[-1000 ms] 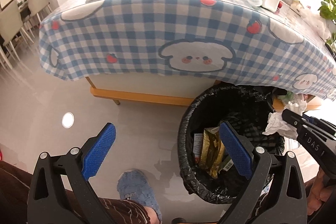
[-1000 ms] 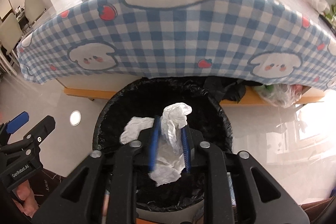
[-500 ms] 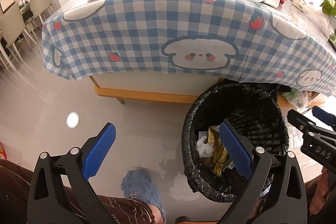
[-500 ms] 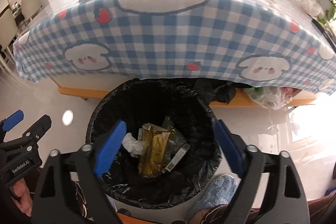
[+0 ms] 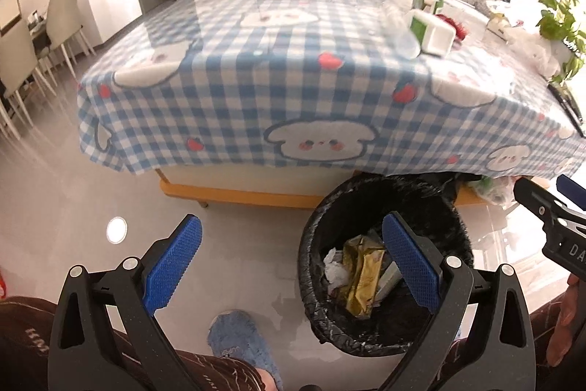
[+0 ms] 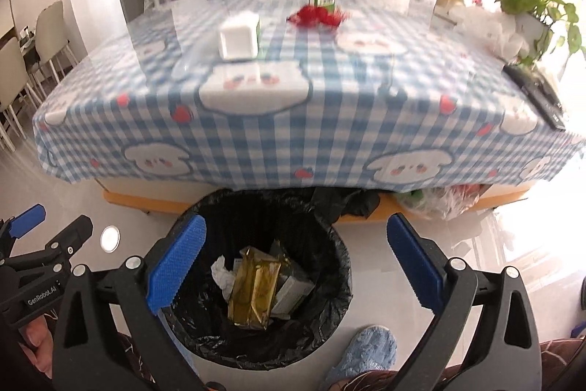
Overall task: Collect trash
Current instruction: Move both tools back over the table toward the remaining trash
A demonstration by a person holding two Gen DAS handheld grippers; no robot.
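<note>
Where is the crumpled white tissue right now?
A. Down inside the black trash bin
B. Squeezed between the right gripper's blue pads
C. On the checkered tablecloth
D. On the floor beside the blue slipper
A. The crumpled white tissue lies inside the black trash bin next to a gold wrapper, and the right gripper above it is open with nothing between its pads.

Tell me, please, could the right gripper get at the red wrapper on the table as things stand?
Probably yes. The right gripper is open and empty above the bin, and the red wrapper lies in the open on the table; only a white carton stands nearby, off to one side.
</note>
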